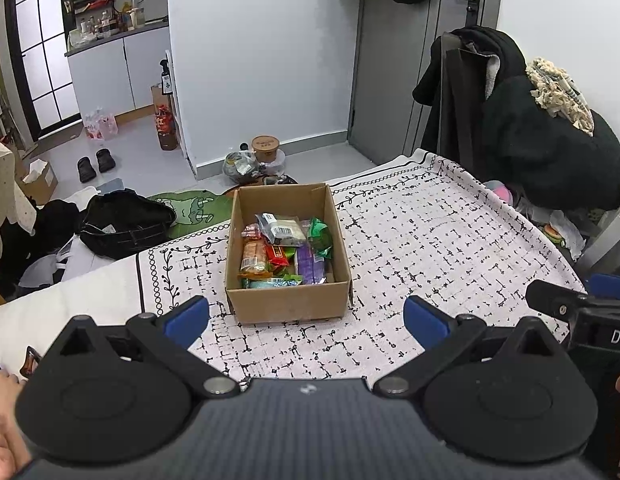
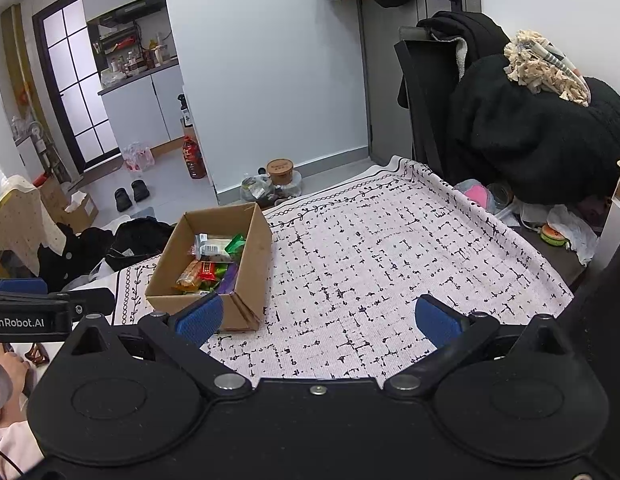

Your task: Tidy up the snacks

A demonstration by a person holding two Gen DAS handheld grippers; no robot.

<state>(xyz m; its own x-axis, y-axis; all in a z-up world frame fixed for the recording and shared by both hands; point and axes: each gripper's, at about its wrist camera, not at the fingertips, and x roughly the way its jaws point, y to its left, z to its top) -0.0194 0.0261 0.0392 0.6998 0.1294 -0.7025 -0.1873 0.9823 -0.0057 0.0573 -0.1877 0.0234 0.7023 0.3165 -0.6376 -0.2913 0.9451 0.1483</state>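
A: We note the patterned cloth (image 2: pixel 390 264) carries no loose packets; the cardboard box (image 1: pixel 287 300) holds all the snacks (image 1: pixel 285 250) in view.

B: Left gripper (image 1: pixel 305 322) and right gripper (image 2: pixel 320 318) are spread wide, holding nothing. This fits sorting complete or unpacking pending. For any pick, we approach from above, centring one packet.

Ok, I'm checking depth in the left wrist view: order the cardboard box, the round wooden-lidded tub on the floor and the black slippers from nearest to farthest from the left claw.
1. Cardboard box: on the patterned cloth, straight ahead of the open left claw.
2. Wooden-lidded tub: on the floor beyond the box, by the wall.
3. Black slippers: far left on the floor; only roughly ranked against the tub.
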